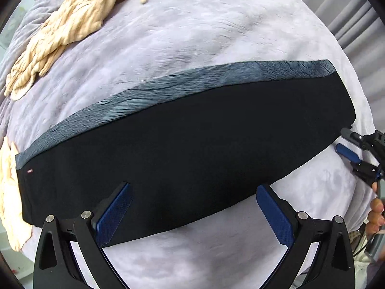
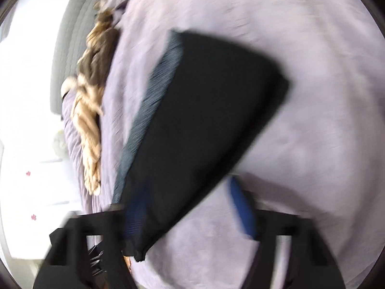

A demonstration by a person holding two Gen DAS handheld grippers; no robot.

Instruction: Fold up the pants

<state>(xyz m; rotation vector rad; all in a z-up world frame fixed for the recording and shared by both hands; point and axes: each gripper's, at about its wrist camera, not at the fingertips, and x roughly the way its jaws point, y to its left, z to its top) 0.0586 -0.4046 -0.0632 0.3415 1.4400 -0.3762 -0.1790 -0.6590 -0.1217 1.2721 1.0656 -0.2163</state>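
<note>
Pants (image 1: pixel 192 149), black, lie folded lengthwise across the lilac bed cover (image 1: pixel 192 36). Your left hand-held gripper (image 1: pixel 192 207) hovers wide open over their near edge; your right hand-held gripper (image 2: pixel 190 207) is spread wide too, empty, at one end.

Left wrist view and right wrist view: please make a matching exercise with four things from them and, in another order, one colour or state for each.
Things:
1. pants
2. blanket
3. knit throw
4. left gripper

Colours or states:
A. cream
B. open, holds nothing
C. lilac, under the other cloth
D. black, lying as a long flat strip

Pairs: 1-D, 2-C, 3-A, 4-B
</note>
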